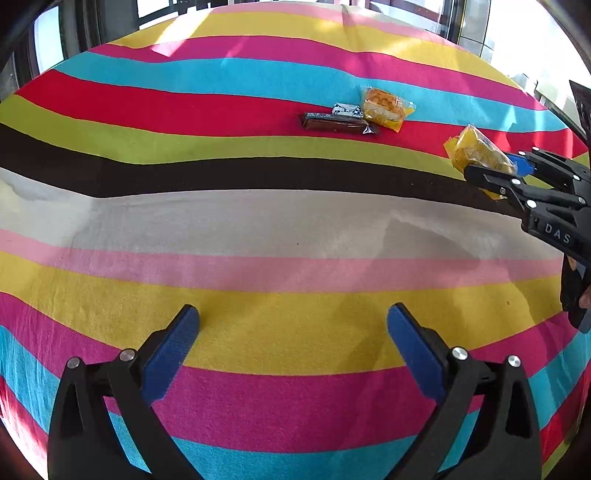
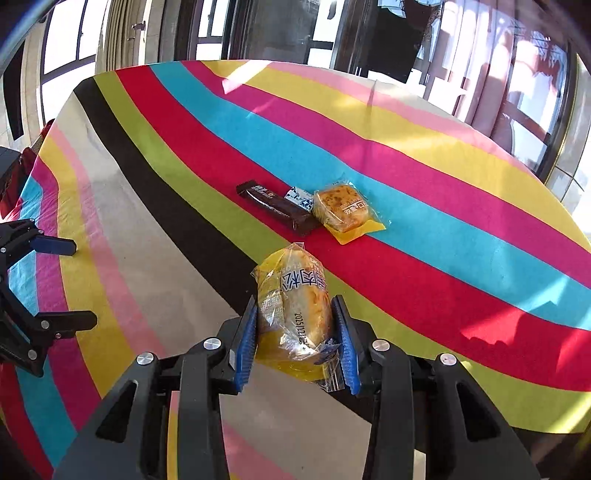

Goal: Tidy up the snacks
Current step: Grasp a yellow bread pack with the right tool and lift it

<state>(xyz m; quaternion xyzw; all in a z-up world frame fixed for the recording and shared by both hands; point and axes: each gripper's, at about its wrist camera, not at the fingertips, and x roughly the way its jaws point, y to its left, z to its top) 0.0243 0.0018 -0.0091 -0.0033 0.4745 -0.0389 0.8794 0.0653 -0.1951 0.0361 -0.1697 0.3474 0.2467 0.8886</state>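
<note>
My right gripper [image 2: 297, 306] is shut on a yellow-wrapped bread snack [image 2: 293, 306], its blue pads pressing both sides, held above the striped tablecloth [image 2: 147, 258]. In the left wrist view that same bread snack [image 1: 476, 153] and right gripper [image 1: 489, 166] show at the right edge. Farther out on the red stripe lie a dark brown bar [image 2: 275, 206], a small blue-and-white packet [image 2: 299, 195] and a second yellow-wrapped cake [image 2: 345, 210], close together. My left gripper [image 1: 293, 317] stands open over the yellow stripe with nothing between its fingers.
The same cluster shows in the left wrist view: brown bar [image 1: 336, 123], small packet [image 1: 347, 109], cake [image 1: 384, 107]. Windows and dark frames [image 2: 258, 33] stand beyond the table's far edge. My left gripper [image 2: 55, 280] appears at the left edge of the right wrist view.
</note>
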